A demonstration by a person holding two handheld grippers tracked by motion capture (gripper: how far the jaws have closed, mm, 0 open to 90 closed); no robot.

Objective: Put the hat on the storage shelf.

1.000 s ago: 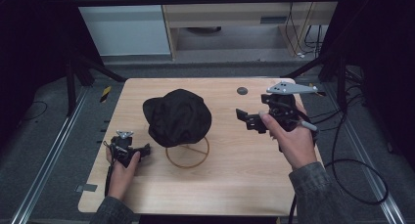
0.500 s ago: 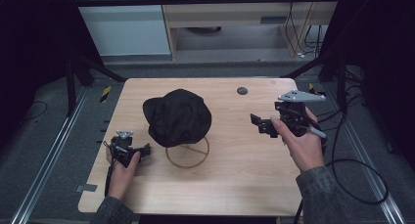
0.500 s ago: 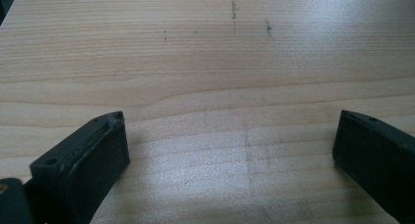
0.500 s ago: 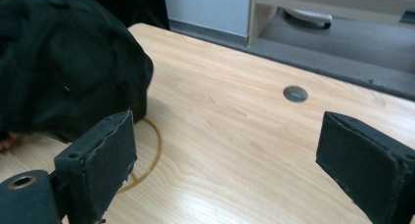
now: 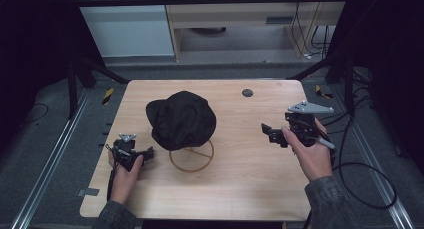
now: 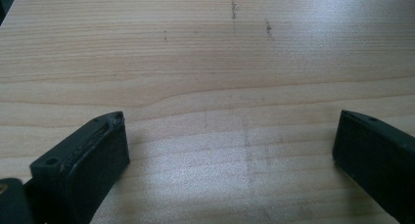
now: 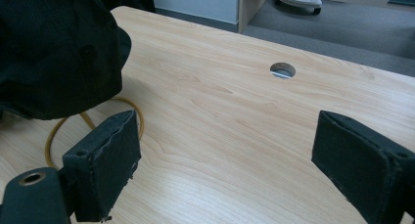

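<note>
A black cap (image 5: 182, 120) sits on a wooden stand whose ring base (image 5: 191, 159) lies on the table, left of centre. In the right gripper view the cap (image 7: 54, 48) and ring base (image 7: 88, 119) lie to the left beyond the jaws. My right gripper (image 5: 267, 131) hovers right of the cap and points toward it. Its jaws (image 7: 225, 141) are open with only bare table between them, and they have just been closing a little. My left gripper (image 5: 149, 153) rests low beside the ring's left side, open (image 6: 230, 145) over bare wood.
The light wooden table (image 5: 240, 189) has a round cable hole (image 5: 247, 93) near its far edge, also visible as the hole (image 7: 282, 70) in the right gripper view. A black cable trails from the right gripper off the table's right edge. Dark floor and frame rails surround the table.
My right gripper has dropped lower and drifted right, away from the cap. The left gripper and the cap have stayed put.
</note>
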